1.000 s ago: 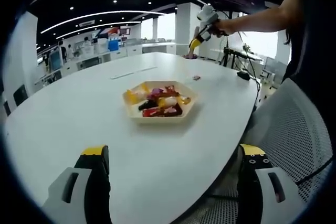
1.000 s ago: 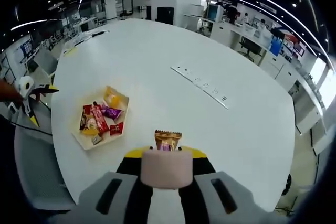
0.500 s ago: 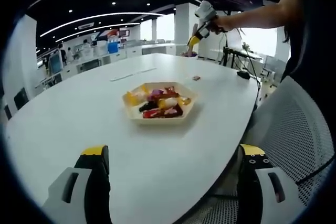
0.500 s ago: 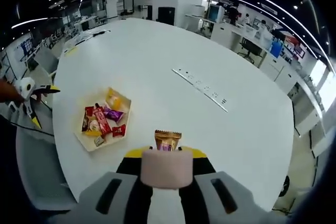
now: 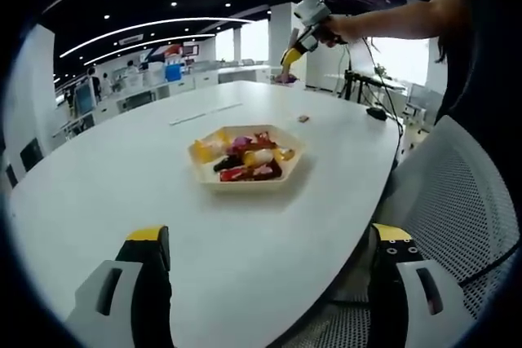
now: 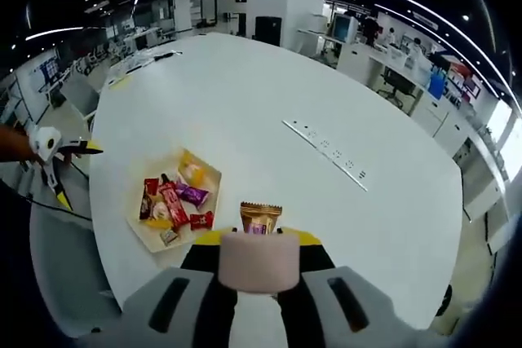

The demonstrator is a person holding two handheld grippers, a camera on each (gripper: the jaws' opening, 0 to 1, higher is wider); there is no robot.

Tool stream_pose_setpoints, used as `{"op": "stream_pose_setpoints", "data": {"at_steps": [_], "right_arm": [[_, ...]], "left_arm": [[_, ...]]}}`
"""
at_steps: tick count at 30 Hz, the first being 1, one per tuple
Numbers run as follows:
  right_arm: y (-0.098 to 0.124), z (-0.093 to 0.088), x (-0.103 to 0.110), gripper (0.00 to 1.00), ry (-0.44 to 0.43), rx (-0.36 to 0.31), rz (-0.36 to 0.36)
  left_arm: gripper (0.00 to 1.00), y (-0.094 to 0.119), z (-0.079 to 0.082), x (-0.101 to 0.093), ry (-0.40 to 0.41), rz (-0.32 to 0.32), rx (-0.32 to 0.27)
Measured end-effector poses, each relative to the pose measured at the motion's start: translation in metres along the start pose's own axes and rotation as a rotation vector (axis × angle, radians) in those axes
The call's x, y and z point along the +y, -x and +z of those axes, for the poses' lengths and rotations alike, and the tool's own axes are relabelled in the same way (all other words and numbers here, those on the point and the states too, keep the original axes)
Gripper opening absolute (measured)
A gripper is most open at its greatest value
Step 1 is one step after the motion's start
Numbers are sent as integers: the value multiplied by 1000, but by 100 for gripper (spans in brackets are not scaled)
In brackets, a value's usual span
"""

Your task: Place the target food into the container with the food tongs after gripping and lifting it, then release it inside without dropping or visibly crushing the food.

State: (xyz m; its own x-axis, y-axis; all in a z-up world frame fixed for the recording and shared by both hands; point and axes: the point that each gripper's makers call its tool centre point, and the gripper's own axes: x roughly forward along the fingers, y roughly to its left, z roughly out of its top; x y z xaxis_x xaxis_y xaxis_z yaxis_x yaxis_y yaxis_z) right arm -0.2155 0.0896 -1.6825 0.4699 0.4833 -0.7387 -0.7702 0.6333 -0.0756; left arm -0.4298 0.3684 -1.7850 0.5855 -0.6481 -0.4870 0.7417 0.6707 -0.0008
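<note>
A wrapped snack [image 6: 260,218] sits pinched in the closed right gripper [image 6: 258,244], high above the white table [image 6: 269,112] and right of the hexagonal tray [image 6: 139,224]; a slackened squeeze could drop it. The left gripper [image 5: 269,254] gapes empty.

No lettering can be read on the snack wrappers [image 6: 175,201], the far screens or signs.

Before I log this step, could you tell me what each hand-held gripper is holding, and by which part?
The right hand-held gripper pinches a brown snack packet by its lower end. The left hand-held gripper stands open, holding nothing.
</note>
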Motion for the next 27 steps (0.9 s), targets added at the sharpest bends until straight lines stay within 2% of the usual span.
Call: {"op": "stream_pose_setpoints", "data": {"at_steps": [17, 21, 27], "right_arm": [[-41, 54, 69, 17, 65, -55, 121], [-49, 60, 84, 17, 99, -47, 144], [-55, 69, 96, 17, 119, -59, 164]], "left_arm": [[98, 1, 0, 1, 2, 9, 7], [98, 0, -3, 0, 2, 5, 17], [98, 0, -2, 3, 5, 14, 11]]}}
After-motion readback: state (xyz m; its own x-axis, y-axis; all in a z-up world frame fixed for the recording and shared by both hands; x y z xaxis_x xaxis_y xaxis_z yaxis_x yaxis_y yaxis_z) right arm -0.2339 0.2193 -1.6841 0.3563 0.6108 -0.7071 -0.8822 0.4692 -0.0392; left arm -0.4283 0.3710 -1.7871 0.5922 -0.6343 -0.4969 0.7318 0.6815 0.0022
